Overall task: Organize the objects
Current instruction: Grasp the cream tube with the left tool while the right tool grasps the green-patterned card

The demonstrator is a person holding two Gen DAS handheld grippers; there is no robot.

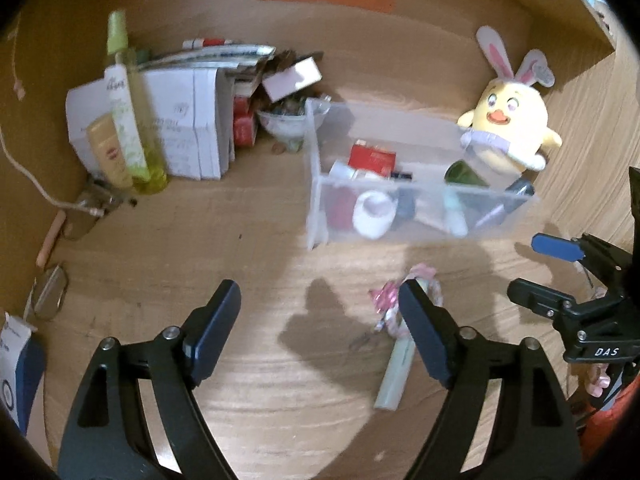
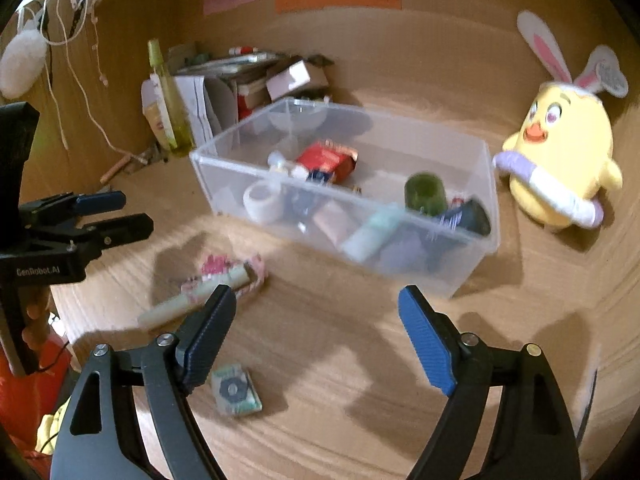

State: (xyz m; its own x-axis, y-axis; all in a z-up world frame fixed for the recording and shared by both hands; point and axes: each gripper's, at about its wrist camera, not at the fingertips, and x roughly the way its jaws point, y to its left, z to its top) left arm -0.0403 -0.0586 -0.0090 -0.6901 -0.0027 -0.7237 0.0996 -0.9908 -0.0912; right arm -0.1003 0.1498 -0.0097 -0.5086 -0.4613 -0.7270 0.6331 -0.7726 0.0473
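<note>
Bin (image 2: 472,184) mid-desk; plush (image 2: 560,152) right; boxes (image 1: 192,128) left; tube (image 2: 188,300) in front.

A broad stretch of bare counter (image 1: 248,240) lay open in front of the clear bin (image 2: 472,208), wide enough for a hand to pass between it and the left-hand clutter. A pale tube (image 2: 192,300) tangled with a pink hair tie (image 2: 256,276) and a small packet (image 2: 236,390) broke up the near ground. Boxes (image 1: 188,128) and a tall spray bottle (image 1: 132,120) filled the back left corner, while a plush chick (image 2: 560,152) stood just right of the bin, narrowing that side.
</note>
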